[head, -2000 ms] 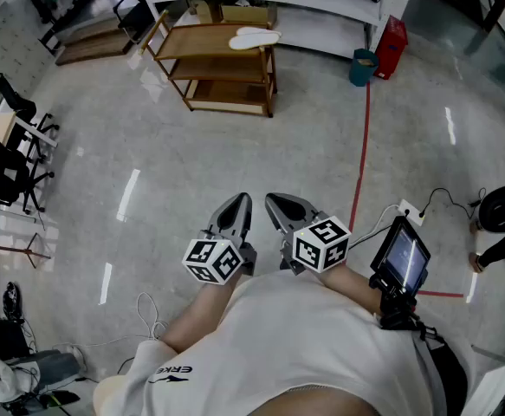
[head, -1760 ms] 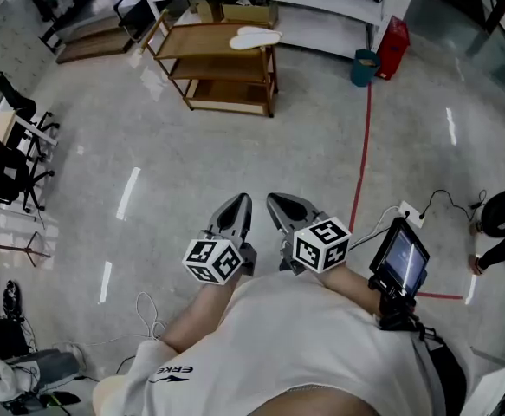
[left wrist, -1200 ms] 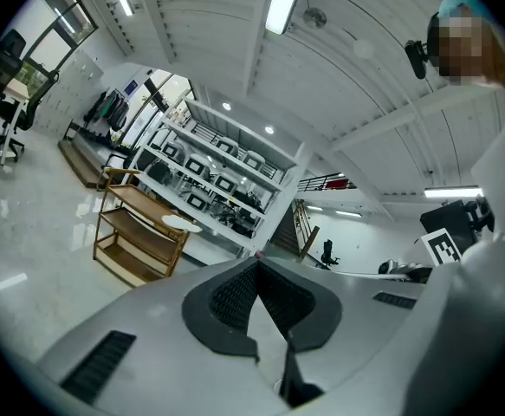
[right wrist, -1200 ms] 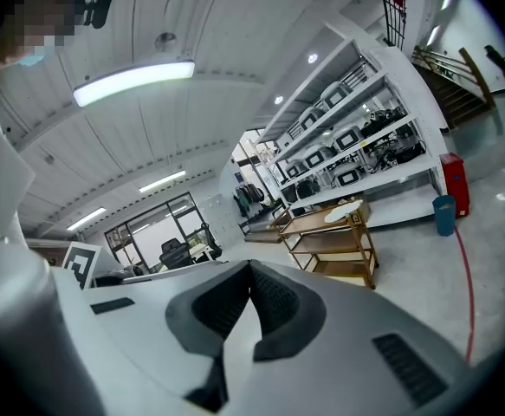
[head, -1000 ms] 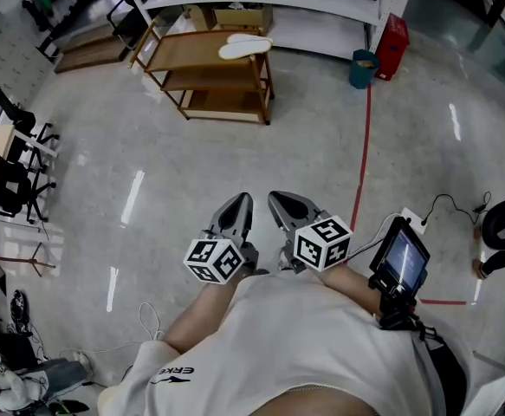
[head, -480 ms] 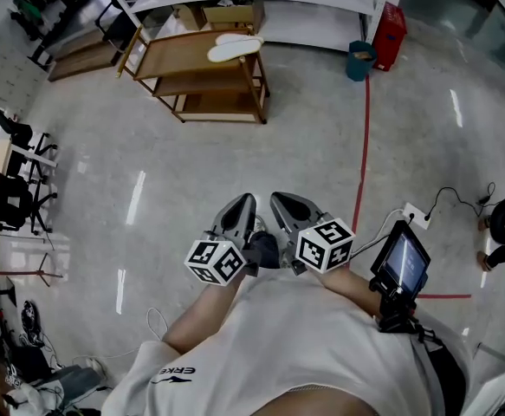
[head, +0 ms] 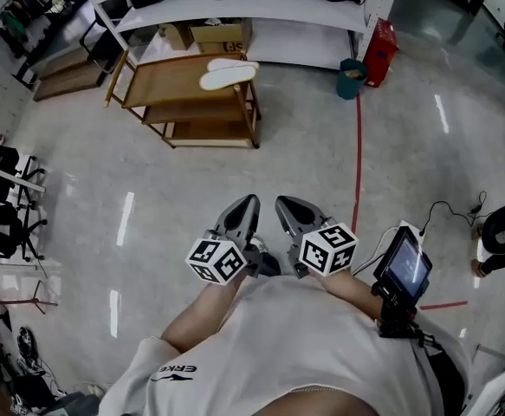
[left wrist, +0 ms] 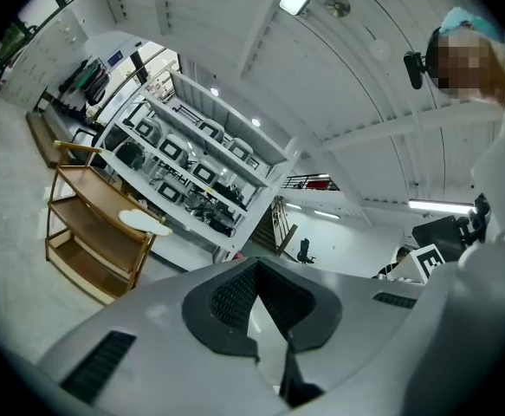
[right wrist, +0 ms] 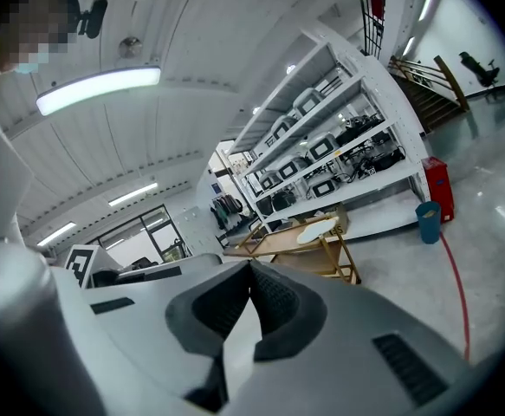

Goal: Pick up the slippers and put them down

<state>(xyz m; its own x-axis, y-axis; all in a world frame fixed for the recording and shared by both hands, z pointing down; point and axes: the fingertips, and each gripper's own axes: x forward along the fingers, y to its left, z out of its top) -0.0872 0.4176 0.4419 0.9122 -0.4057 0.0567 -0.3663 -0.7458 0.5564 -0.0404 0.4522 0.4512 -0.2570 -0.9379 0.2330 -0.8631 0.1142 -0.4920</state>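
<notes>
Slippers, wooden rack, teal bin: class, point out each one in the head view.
slippers (head: 228,75): head view, middle of the nearer slipper
wooden rack (head: 167,81): head view, bare top shelf
teal bin (head: 348,85): head view, its outer wall

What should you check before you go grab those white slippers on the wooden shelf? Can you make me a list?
1. Slippers in sight: ok. The white slippers lie together on top of the wooden rack.
2. Grippers empty: ok. Nothing sits between the jaws of the left gripper or the right gripper.
3. Jaws open to grab: not ok. Both grippers are shut.
4. Near enough to reach: not ok. The rack stands far off across the floor, well beyond both grippers.
5. Spot to put the slippers down: cannot tell. Nothing in view marks one.
</notes>
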